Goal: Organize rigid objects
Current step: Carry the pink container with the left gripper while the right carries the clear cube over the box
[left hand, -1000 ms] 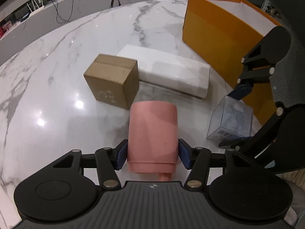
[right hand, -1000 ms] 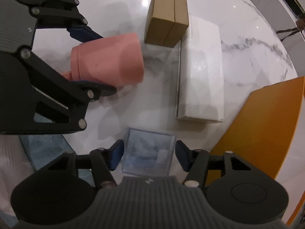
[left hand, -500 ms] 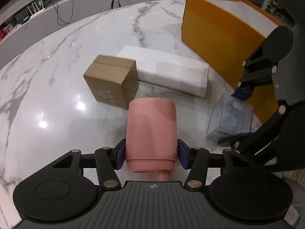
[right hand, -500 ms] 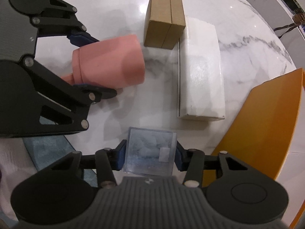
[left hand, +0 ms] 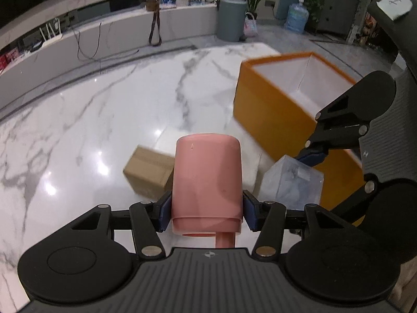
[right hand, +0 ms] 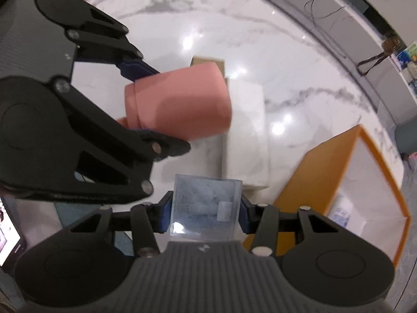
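My left gripper (left hand: pixel 207 212) is shut on a pink mug (left hand: pixel 207 180) and holds it above the marble table; the mug also shows in the right wrist view (right hand: pixel 182 104). My right gripper (right hand: pixel 204 212) is shut on a clear plastic box (right hand: pixel 206 206) and holds it raised; the box shows in the left wrist view (left hand: pixel 290 182) just right of the mug. A brown cardboard box (left hand: pixel 148 174) and a white box (right hand: pixel 246 130) lie on the table below. An open orange bin (left hand: pixel 281 109) with a white inside stands to the right, also in the right wrist view (right hand: pixel 320 172).
The marble table (left hand: pixel 104 120) stretches to the left and far side. Beyond it are a grey counter with cables (left hand: pixel 86 41), a grey trash can (left hand: pixel 232 18) and a water bottle (left hand: pixel 297 17). A small item lies inside the orange bin (right hand: pixel 341 215).
Both grippers have lifted their objects off the table and tilted up. The right gripper closed on the clear box. The cardboard and white boxes now sit lower in view; the orange bin's opening shows.
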